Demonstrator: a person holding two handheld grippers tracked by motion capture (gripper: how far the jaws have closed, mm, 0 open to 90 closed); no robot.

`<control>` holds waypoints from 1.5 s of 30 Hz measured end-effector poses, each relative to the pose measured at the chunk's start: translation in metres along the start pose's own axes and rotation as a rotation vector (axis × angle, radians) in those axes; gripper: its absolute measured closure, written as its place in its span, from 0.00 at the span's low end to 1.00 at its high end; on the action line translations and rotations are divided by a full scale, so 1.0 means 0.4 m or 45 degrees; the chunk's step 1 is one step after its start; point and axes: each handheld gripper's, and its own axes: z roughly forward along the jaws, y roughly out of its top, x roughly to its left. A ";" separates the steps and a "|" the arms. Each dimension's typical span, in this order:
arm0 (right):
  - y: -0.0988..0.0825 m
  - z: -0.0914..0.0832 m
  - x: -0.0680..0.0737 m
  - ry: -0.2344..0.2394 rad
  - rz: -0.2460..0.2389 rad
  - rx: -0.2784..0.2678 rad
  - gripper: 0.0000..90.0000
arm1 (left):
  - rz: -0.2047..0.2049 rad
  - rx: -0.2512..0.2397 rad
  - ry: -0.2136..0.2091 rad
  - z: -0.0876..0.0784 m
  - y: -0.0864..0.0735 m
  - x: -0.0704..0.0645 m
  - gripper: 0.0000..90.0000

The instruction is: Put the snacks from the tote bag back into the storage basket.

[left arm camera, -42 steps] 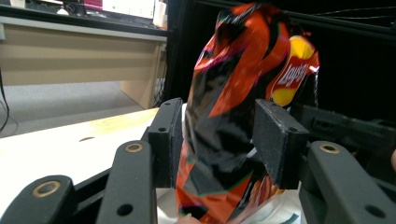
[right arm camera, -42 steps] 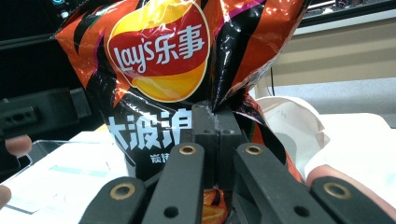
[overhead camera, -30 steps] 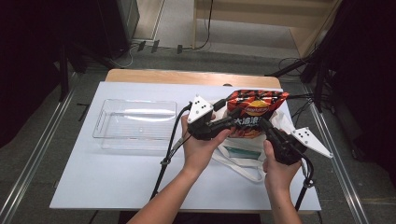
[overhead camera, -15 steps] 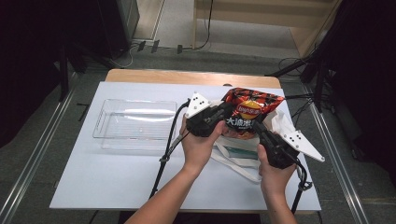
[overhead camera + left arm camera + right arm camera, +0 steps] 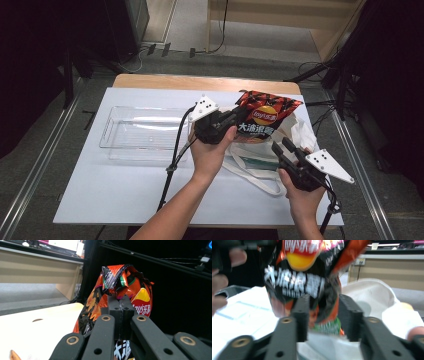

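A red and black chip bag hangs upright over a white tote bag at the right of the table. My left gripper is shut on the bag's left edge; in the left gripper view the crumpled foil is pinched between the closed jaws. My right gripper sits below and right of the bag. Its jaws have just been opening. In the right gripper view they stand apart on either side of the bag's lower end without pressing on it.
A clear plastic tray lies on the white table cover to the left. A teal box and the tote's straps lie under the bag. The wooden table edge runs along the far side.
The left jaws closed on the bag's edge. The right jaws let go of the bag, opened, and the right hand drew back a little toward the near right.
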 end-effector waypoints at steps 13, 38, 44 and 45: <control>-0.091 -0.039 -0.042 -0.053 0.051 0.052 0.47 | 0.013 -0.015 -0.030 -0.018 0.012 -0.010 1.00; -0.122 -0.048 -0.047 -0.024 0.082 0.105 0.18 | 0.027 -0.037 -0.030 -0.130 0.054 0.039 1.00; -0.124 -0.048 -0.044 -0.021 0.085 0.115 0.18 | 0.019 -0.051 -0.011 -0.155 0.058 0.061 1.00; -0.124 -0.048 -0.045 -0.020 0.084 0.111 0.18 | 0.019 -0.051 -0.008 -0.158 0.059 0.063 1.00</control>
